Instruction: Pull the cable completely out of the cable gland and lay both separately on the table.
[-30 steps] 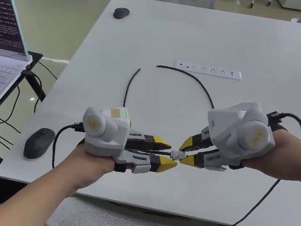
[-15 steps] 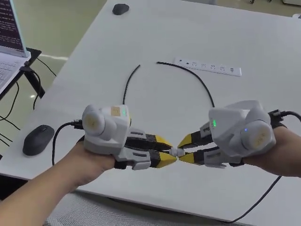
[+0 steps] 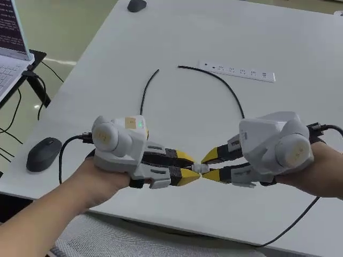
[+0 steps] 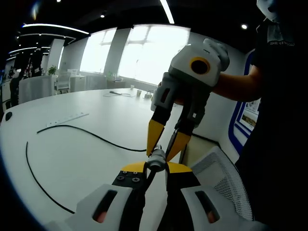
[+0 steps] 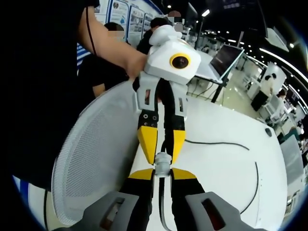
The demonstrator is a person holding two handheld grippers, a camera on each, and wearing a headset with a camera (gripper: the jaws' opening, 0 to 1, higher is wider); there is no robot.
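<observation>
One cable [image 3: 223,82] inside cable gland [image 3: 201,168]

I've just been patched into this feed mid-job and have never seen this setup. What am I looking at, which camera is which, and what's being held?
No robot arm here: a person holds a two-jaw gripper in each hand. The head view comes from a headset camera, looking down at the left gripper and right gripper above a white table. The two round views come from cameras riding on the grippers, each facing the other one. Both jaw pairs appear closed on a small pale cable gland, held in the air. On the table lie a black cable, a power strip and a mouse.
</observation>
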